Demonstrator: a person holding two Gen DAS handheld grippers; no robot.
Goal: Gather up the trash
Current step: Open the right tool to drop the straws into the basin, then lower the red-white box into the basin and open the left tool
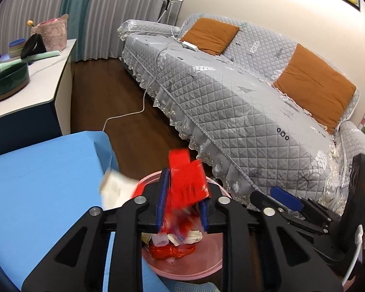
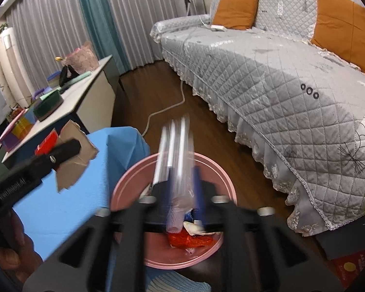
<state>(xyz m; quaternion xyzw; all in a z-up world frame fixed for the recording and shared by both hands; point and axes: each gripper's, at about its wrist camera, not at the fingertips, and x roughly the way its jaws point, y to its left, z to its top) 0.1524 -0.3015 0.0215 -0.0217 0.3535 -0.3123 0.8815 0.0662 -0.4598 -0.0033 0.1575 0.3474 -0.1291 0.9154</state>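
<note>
A pink bin stands on the floor beside the blue-covered table; it also shows in the right wrist view. It holds red netting and white scraps. My left gripper is shut on a red wrapper above the bin. My right gripper is shut on a blurred clear plastic wrapper with white sticks above the bin. In the right wrist view my left gripper also shows, by a piece of cardboard.
A grey quilted sofa with orange cushions runs along the right. A white cable trails over the wooden floor. A white side table at left carries a green dish and other items.
</note>
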